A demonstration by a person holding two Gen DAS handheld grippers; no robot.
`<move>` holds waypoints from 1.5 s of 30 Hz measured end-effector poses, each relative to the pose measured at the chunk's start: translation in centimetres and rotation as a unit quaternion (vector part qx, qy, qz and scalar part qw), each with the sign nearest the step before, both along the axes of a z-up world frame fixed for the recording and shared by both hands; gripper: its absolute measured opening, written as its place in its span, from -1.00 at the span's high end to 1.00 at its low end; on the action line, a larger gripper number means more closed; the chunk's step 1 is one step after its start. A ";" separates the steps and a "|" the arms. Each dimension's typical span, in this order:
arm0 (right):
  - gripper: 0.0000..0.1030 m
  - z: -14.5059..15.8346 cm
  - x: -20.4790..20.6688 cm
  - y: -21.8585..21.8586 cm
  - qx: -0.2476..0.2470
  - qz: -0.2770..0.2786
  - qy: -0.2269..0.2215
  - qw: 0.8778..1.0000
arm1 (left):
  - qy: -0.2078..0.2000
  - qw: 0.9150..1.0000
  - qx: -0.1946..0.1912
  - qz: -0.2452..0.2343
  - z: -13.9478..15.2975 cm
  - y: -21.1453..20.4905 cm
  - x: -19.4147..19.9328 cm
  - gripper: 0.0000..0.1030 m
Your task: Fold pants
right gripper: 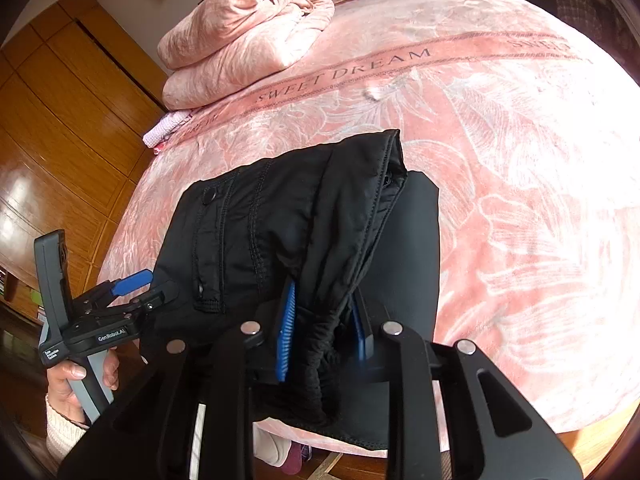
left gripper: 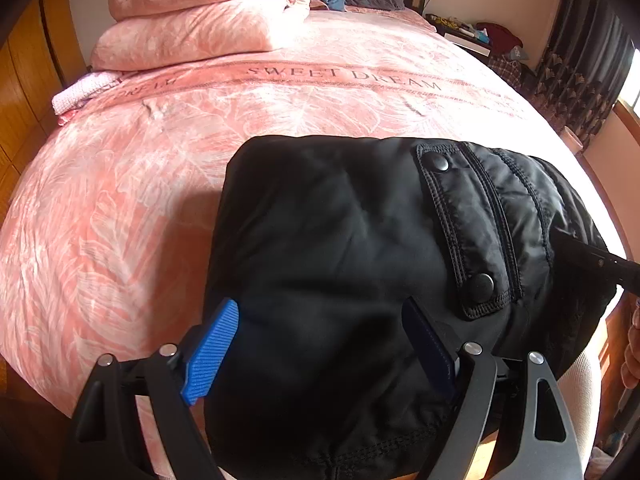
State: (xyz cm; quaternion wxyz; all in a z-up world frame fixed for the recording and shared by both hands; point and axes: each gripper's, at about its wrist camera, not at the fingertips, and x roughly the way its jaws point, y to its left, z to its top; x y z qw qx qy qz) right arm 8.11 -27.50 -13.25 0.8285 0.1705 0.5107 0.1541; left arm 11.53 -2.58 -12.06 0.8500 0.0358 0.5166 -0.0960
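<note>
1. Nearest us, the right gripper (right gripper: 322, 330) has its blue pads closed onto a gathered fold of the black pants (right gripper: 288, 232); the bunched fabric fills the narrow gap between them, so we read this as a firm pinch.
2. The left gripper (left gripper: 320, 344) stands wide open over the near left part of the pants (left gripper: 340, 248). Cloth lies below and between its fingers, but neither pad presses on it: it holds nothing.
3. The pants sit at the near edge of the bed (right gripper: 520, 160), partly folded, with the snap-button flap (left gripper: 460, 232) facing up. A flatter layer shows beneath on the right side.
4. Key relation, as we judge it: the bundle's long axis runs away from both grippers toward the far side of the bed. The right one holds the near-right edge; the left is nearest the free near-left edge and must close there first.
5. Farther off, a folded pink quilt (left gripper: 200, 12) lies well apart from the pants.
</note>
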 end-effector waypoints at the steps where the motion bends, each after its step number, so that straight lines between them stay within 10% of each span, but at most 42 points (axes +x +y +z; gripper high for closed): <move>1: 0.41 -0.9 0.1 -0.1 -0.002 -0.004 0.010 1.000 | 0.000 1.000 0.005 0.000 -0.2 -0.1 0.0 -0.65; 8: 0.06 -1.7 -0.3 -1.0 0.016 -0.009 0.016 1.000 | 0.002 1.000 0.010 0.006 -0.3 0.4 0.0 -0.70; 22: 0.00 0.3 6.7 -2.4 0.026 -0.035 -0.002 0.999 | 0.004 1.000 0.003 0.012 -0.2 0.9 0.2 -0.70; 26: 0.75 -0.6 8.6 -2.6 0.036 -0.029 0.008 0.999 | 0.001 1.000 0.002 0.010 -0.1 0.6 1.0 -0.70; 36: 0.88 -0.8 8.2 -4.7 0.022 -0.060 0.012 0.998 | 0.000 1.000 -0.001 -0.007 -0.3 -0.6 1.5 -0.70; 42: 0.02 -0.6 6.0 -5.0 0.015 -0.046 0.006 0.999 | 0.005 1.000 0.005 -0.003 -0.6 -0.3 1.4 -0.72; 45: -0.07 0.0 3.6 -5.3 0.017 -0.042 0.003 0.999 | 0.000 1.000 0.009 -0.002 -0.2 -0.1 0.8 -0.73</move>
